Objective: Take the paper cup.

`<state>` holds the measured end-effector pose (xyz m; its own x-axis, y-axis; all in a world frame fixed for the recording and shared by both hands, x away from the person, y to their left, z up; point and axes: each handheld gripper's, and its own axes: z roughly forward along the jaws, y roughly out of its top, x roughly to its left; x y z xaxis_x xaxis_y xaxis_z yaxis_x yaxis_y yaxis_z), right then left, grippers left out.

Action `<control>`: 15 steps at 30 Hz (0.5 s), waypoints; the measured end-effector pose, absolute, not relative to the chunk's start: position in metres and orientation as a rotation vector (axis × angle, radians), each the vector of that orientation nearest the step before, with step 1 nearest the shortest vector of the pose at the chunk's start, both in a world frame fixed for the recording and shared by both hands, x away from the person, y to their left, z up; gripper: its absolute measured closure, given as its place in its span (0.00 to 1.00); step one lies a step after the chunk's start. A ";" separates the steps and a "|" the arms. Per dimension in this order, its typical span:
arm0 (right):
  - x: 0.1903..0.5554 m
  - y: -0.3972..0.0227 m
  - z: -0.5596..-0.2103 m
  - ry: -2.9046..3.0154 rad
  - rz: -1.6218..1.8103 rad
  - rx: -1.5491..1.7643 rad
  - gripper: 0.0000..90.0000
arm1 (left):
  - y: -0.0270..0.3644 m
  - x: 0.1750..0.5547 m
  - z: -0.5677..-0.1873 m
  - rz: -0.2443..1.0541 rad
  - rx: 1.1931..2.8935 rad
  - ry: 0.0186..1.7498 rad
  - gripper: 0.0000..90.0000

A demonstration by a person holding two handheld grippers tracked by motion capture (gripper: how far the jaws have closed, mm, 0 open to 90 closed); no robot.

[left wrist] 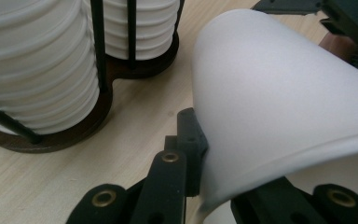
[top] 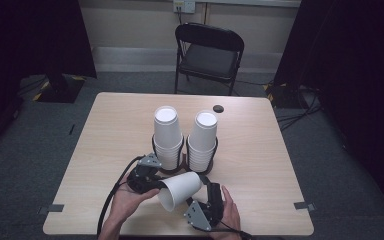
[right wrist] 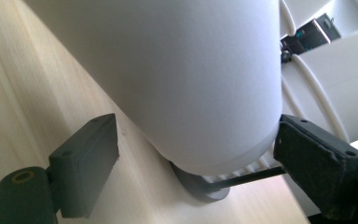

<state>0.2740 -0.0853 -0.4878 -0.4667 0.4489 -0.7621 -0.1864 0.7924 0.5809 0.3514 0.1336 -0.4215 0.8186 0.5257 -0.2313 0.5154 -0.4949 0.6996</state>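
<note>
Holding a single white paper cup (top: 181, 189) on its side just above the surface (top: 260, 165), the left tool (top: 147, 181) pinches the cup's rim, one jaw inside the mouth and one outside. The right tool (top: 206, 200) has its jaws spread on both sides of the cup's closed end, and they do not look pressed on it yet. This looks like the step of passing or turning the cup between the two tools. Next, the right tool would need to close softly so the thin cup does not crush. Just behind stand two tall stacks of cups (top: 168, 135) in a dark wire holder (top: 185, 159), close enough to get bumped. A black chair (top: 207, 52) sits far behind the surface.
</note>
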 end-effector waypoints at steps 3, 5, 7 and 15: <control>0.275 -0.080 -0.488 1.916 0.719 0.145 0.15 | 0.131 0.353 -0.422 0.001 2.195 0.759 0.95; 0.275 -0.077 -0.488 1.911 0.724 0.127 0.15 | 0.128 0.354 -0.422 -0.019 2.210 0.745 0.95; 0.275 -0.076 -0.487 1.907 0.736 0.112 0.15 | 0.126 0.354 -0.422 -0.033 2.212 0.739 0.95; 0.274 -0.071 -0.482 1.920 0.784 0.124 0.13 | 0.125 0.356 -0.423 -0.062 2.202 0.740 0.95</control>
<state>0.2739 -0.0707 -0.4825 -0.4805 0.4118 -0.7743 -0.2481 0.7830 0.5704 0.3563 0.1250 -0.4229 0.8279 0.4889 -0.2749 0.5278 -0.5131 0.6769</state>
